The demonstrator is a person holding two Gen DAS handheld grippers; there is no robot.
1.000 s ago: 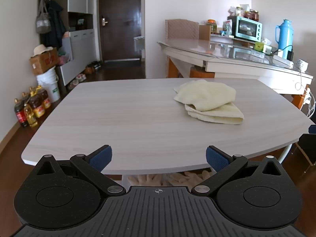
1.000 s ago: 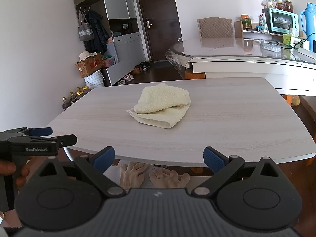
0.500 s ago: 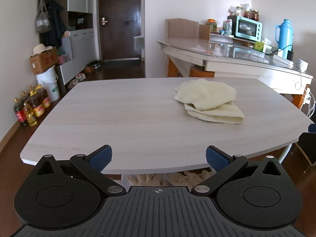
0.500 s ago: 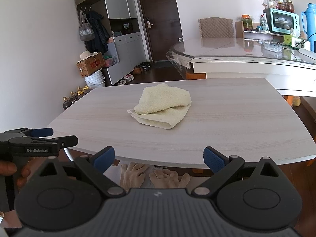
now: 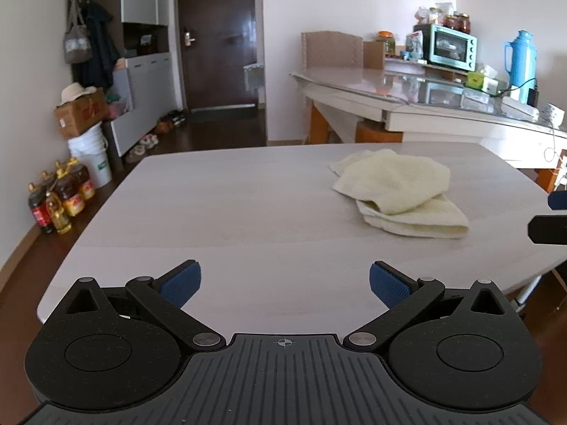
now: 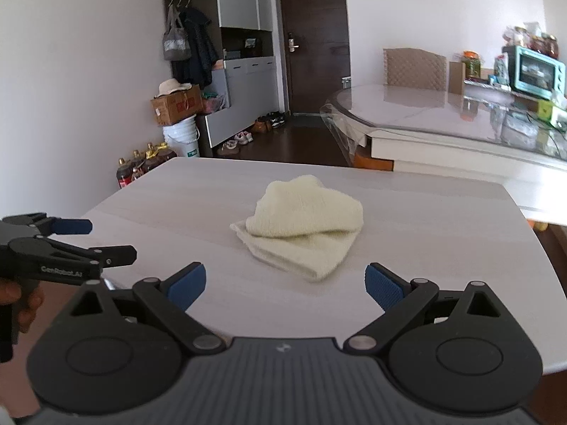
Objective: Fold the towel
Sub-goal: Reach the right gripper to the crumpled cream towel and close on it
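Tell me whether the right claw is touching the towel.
Apart. The right wrist view shows bare table between the right claw, its jaws wide open, and the towel's near edge; neither fingertip reaches the cloth.

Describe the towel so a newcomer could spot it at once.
Start from the pale wood-grain table that fills the foreground, in front of the glass-topped counter. The towel lies near the table's middle, ahead of the open right gripper. It is a cream terry cloth, loosely bunched over itself, and the only thing lying on that table.
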